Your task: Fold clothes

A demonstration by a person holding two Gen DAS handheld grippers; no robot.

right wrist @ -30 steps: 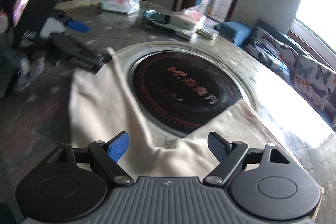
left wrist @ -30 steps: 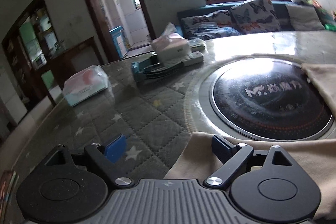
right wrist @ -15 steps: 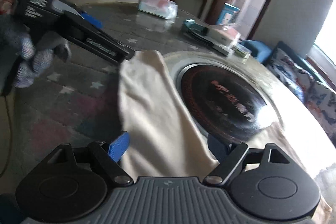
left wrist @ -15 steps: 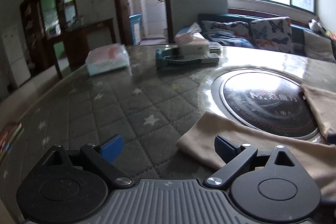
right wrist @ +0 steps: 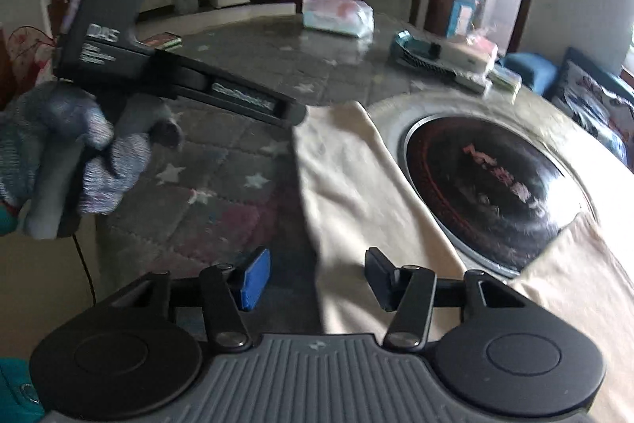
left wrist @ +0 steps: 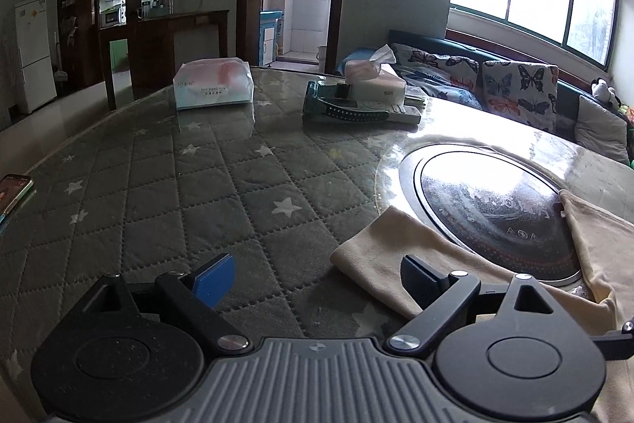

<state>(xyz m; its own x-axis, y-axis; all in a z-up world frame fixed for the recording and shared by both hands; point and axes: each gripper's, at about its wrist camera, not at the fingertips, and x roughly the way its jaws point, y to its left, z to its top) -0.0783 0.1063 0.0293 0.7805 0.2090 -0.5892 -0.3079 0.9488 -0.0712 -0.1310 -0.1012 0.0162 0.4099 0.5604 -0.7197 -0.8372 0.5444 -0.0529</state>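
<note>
A beige garment [left wrist: 396,248] lies flat on the quilted table cover, curving round the black round hob. My left gripper [left wrist: 317,278] is open just above the table, its right finger [left wrist: 420,276] over the garment's near corner and its blue pad [left wrist: 214,280] over bare quilt. In the right wrist view a gloved hand [right wrist: 79,153] holds that left gripper [right wrist: 277,108], whose tip is at the garment's far corner. My right gripper [right wrist: 317,278] hovers at the garment's [right wrist: 356,185] left edge. Its jaws are closing with the cloth edge between them, and the pads do not press on it.
A round black hob [left wrist: 495,209] is set into the table's middle. At the far side are a tissue pack [left wrist: 214,86], a tissue box [left wrist: 376,82] and a teal device [left wrist: 340,106]. A phone [left wrist: 12,193] lies at the left edge. A sofa [left wrist: 515,86] stands under the window.
The left gripper rolled level and drew back, so the garment's corner now lies ahead of it. The right gripper swung left to the garment's edge, and its jaws have narrowed.
</note>
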